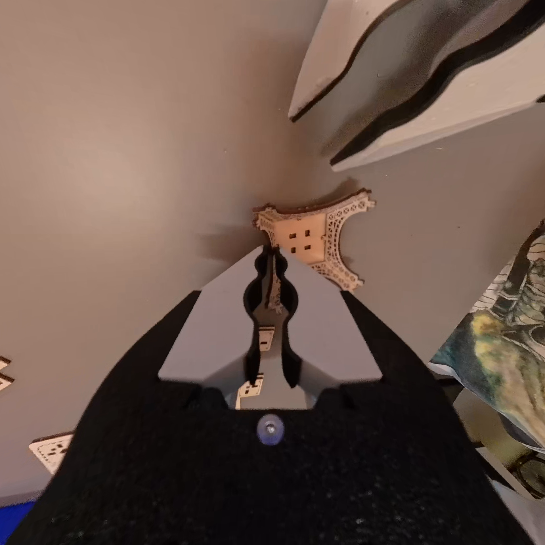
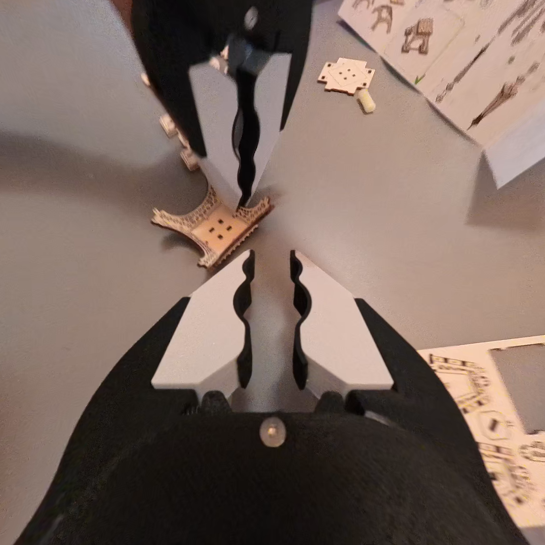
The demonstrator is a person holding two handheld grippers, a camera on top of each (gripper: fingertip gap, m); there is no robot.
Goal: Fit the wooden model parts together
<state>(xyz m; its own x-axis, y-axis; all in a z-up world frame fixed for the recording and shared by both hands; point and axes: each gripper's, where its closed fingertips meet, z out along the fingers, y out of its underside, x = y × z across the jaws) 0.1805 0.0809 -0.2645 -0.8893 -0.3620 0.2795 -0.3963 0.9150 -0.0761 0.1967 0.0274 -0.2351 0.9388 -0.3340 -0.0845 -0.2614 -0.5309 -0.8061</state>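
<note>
The left gripper pinches what looks like a lattice side panel against the tower base on the bench. The right gripper's fingers stand narrowly apart, empty, just short of it.

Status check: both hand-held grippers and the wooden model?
Left hand-held gripper shut on lattice leg of tower base. Right hand-held gripper open, empty, short of base. Nothing between them.

Your wrist cameras look steeply down, facing each other, close over the shared lattice base.
</note>
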